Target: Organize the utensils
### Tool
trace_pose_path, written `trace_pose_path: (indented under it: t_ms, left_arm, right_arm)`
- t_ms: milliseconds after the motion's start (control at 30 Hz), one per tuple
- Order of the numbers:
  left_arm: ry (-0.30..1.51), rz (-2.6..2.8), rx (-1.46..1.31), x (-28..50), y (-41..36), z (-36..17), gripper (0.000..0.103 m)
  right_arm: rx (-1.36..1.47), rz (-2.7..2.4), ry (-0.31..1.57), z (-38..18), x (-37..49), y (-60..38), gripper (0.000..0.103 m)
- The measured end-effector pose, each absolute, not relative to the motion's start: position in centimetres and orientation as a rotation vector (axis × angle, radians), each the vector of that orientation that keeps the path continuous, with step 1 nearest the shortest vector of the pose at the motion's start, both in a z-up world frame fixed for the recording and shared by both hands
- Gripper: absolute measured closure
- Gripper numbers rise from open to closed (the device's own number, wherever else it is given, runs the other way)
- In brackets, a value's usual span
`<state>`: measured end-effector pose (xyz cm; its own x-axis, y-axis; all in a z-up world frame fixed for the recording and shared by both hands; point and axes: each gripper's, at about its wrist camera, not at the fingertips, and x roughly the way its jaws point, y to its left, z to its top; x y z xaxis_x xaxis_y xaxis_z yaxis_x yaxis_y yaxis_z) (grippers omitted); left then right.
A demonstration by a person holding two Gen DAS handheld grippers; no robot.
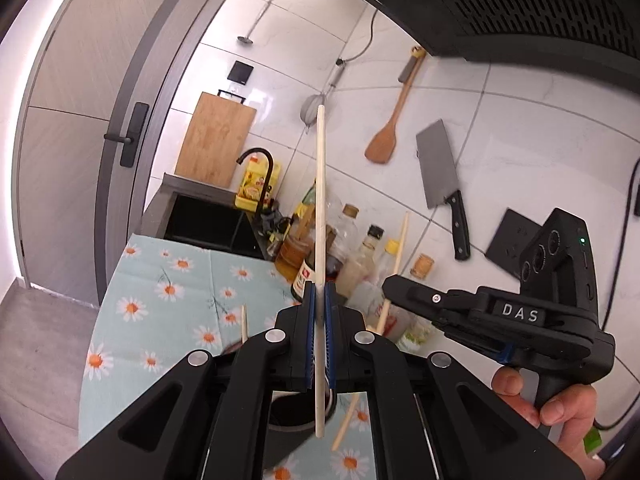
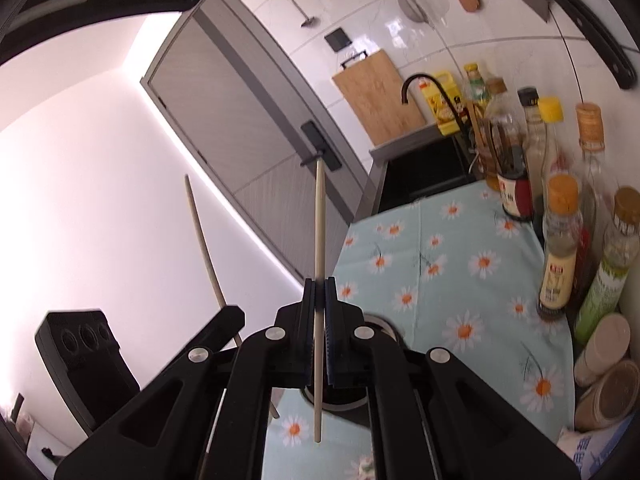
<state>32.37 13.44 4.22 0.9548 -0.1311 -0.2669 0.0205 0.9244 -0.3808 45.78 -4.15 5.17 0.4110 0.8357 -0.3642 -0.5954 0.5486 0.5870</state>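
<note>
Below both grippers, dark holder (image 1: 288, 420) (contents unclear), chopsticks (image 1: 320, 208) clamped.

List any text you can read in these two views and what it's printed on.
"DAS": on the right gripper, white letters on its black body.
Bottle labels among the condiments: print too small to read.
Yellow oil jug: label blurred.
Blue-and-white packet: characters cut off, unreadable.

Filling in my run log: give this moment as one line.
left gripper: shut on chopstick | right gripper: shut on second chopstick | both above floral cloth
</note>
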Motion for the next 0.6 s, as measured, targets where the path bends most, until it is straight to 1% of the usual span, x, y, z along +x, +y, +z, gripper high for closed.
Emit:
trace_pose_path:
  t_ms: [100, 367, 600]
  left_arm:
    - [0.265, -0.067, -0.390, 33.3, 13.9, 4.3, 0.100]
    - [0.234, 0.018, -0.322, 35.1, 13.8, 4.3, 0.099]
    - [0.254, 0.034, -0.294, 36.6, 13.6, 2.7, 0.099]
  right_arm:
    - [0.399, 0.904, 0.643, 5.8, 46.5, -3.8, 0.097]
    - [0.361, 0.867, 0.618, 6.1, 47.8, -2.6, 0.097]
    - [0.332, 0.851, 0.621, 4.8, 48.4, -1.6, 0.097]
